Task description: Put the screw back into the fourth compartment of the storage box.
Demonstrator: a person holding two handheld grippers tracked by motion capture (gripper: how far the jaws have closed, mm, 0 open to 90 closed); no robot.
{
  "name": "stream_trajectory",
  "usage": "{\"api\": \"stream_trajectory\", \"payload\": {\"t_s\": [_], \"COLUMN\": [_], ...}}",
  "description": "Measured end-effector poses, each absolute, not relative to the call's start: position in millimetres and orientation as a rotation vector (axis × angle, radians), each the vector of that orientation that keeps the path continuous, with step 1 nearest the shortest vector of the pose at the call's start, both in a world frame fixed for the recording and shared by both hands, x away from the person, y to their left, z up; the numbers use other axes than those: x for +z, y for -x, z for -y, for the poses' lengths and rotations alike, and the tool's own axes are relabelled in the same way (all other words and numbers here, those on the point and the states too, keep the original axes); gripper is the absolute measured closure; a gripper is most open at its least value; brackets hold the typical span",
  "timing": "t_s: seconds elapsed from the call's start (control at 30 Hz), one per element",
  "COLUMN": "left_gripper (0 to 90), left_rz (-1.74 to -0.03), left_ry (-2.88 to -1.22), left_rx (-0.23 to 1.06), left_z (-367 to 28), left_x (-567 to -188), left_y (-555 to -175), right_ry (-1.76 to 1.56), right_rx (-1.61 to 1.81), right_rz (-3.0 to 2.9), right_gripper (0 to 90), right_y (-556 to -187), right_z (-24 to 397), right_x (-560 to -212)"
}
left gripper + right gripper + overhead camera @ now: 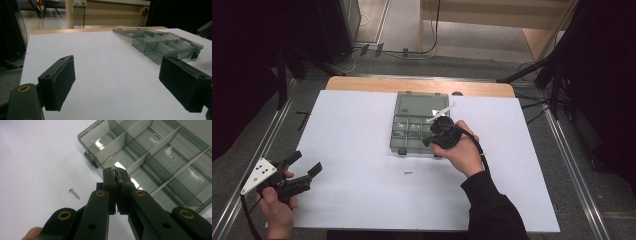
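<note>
One screw (74,194) lies beside — untouched — right hand-held gripper (115,171).

Clear smoky grey-green organizer box (412,131), see-thru dividers, dark latch at front edge. Table cover (362,150) plain white, no pattern; bare wood edge of the table (412,85) light tan at the back. Screw (408,173) small, dull silver-grey. Left gripper (304,167) matte black w/ a pale grey plate, dotted w/ small dark holes. Right gripper (432,140) black too, brass-coloured rivets on the arms, pads (119,176) scuffed greyish at the tips. Sleeve (492,205) black. Floor (287,120) grey, silver rails either side.
</note>
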State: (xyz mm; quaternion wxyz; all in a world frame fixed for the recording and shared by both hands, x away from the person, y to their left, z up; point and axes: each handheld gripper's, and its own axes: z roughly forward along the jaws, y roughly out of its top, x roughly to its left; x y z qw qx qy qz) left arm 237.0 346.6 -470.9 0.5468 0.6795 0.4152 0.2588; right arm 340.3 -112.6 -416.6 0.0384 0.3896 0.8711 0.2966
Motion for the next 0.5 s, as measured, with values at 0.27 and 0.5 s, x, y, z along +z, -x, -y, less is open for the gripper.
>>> {"api": "stream_trajectory", "payload": {"t_s": [0.27,0.5], "left_gripper": [13.8,13.7], "left_rz": [-0.984,-0.983], "left_ry": [-1.608,-1.609], "left_rx": [0.614,0.612], "left_z": [-347.0,-346.7], "left_x": [-471.2,-471.1], "left_y": [-237.2,-237.4], "right_ry": [-1.226,-1.261], "right_rx": [0.909,0.898], "right_rz": [-2.653,-2.622], "right_gripper": [89.9,89.9], "right_y": [-348.8,-358.1], "right_z": [123.4,131.5], "right_x": [-411.8,-408.5]}}
